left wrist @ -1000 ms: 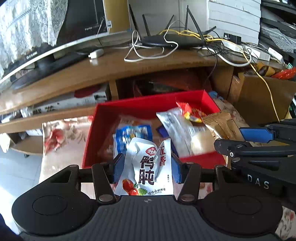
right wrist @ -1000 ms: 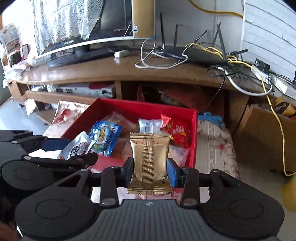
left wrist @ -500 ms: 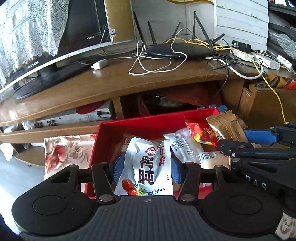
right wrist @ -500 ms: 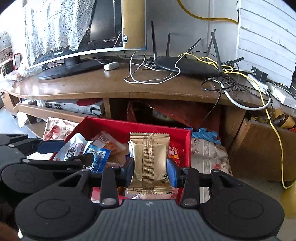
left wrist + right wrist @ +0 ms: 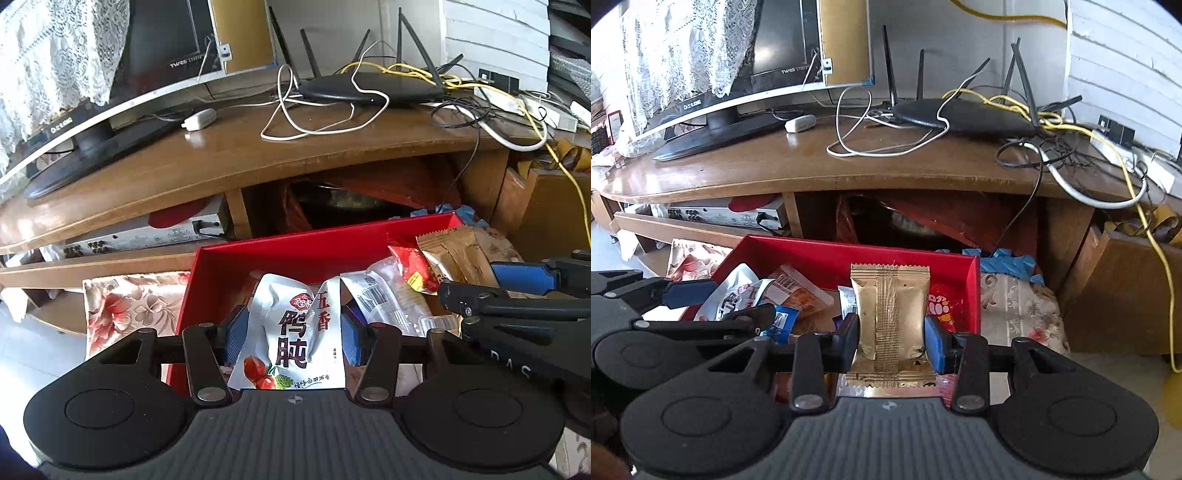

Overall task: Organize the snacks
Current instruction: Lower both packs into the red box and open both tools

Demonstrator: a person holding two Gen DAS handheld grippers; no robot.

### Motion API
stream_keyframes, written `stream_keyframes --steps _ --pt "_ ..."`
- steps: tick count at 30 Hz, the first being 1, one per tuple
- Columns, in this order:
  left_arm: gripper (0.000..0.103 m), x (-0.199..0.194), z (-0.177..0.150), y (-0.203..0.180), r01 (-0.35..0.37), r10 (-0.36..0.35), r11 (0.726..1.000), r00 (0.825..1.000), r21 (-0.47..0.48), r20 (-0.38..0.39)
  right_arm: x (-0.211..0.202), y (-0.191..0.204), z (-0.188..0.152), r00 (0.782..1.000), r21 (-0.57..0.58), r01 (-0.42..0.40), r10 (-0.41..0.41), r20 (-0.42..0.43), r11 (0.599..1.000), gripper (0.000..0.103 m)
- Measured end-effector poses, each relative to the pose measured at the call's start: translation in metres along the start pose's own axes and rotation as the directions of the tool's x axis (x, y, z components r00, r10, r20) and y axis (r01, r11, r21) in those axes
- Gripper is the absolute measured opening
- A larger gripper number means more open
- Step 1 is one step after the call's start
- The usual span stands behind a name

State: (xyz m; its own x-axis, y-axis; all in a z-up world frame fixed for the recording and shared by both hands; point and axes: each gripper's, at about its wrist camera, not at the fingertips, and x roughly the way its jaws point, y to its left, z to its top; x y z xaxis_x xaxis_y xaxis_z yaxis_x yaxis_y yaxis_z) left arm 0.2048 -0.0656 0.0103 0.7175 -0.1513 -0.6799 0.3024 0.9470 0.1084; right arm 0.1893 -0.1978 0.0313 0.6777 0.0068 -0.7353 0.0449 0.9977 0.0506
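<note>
My left gripper (image 5: 291, 334) is shut on a white snack packet (image 5: 295, 332) with red Chinese print, held above the near edge of the red box (image 5: 280, 254). My right gripper (image 5: 891, 338) is shut on a gold foil packet (image 5: 891, 306), held over the same red box (image 5: 908, 254). The box holds several loose snack packets, among them a red packet (image 5: 412, 269) and a clear barcode packet (image 5: 384, 299). Each gripper shows at the side of the other's view, the right one (image 5: 517, 291) and the left one (image 5: 679, 295).
A brown wooden TV stand (image 5: 886, 166) stands just behind the box, with a monitor (image 5: 746, 74), a black router (image 5: 964, 114) and tangled cables (image 5: 1071, 155) on top. The box rests on a floral cloth (image 5: 125, 306). A cardboard box (image 5: 1126, 291) stands at the right.
Both grippers have risen and tilted up with their packets, so the red box sits lower in both views and more of the stand top shows. Both grips are unchanged.
</note>
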Motion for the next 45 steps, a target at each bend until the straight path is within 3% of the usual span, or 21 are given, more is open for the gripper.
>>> stream_keyframes --steps 24,45 --pt "0.061 0.034 -0.007 0.005 -0.034 0.033 0.999 0.998 -0.018 -0.053 0.043 0.0 -0.006 0.997 0.039 -0.031 0.033 -0.067 0.999 0.045" --pt "0.082 0.031 -0.003 0.019 -0.048 0.045 0.997 0.997 -0.061 -0.056 0.04 -0.006 0.007 0.995 0.09 -0.074 0.079 -0.052 0.993 0.05"
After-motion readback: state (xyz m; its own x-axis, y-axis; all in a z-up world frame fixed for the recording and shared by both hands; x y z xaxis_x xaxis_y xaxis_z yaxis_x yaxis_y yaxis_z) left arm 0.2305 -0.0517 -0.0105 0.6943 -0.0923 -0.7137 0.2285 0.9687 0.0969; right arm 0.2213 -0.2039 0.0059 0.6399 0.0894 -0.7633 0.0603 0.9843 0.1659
